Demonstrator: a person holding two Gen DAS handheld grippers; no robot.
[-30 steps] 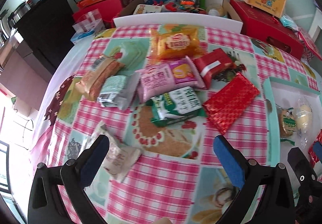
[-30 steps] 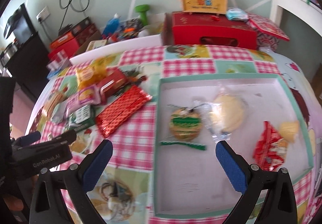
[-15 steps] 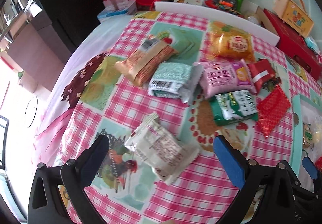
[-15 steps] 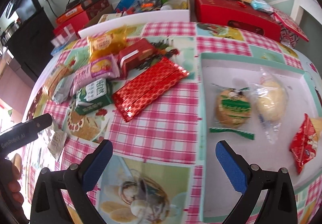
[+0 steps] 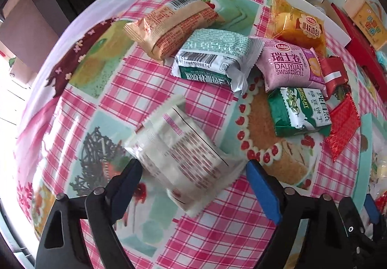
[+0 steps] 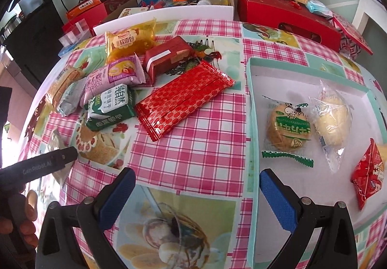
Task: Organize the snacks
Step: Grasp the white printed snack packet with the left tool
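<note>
White snack packet between open fingers

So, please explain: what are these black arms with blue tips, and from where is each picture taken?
They are hand-held tongs; a person carries one pair in each hand, with a camera looking along each. One picture shows the left tongs, whose jaws have just been closing around a white snack packet without gripping it yet. The other shows the right tongs, open and empty. On the checked tablecloth lie wrapped snacks; some already sit in the shallow box.
</note>
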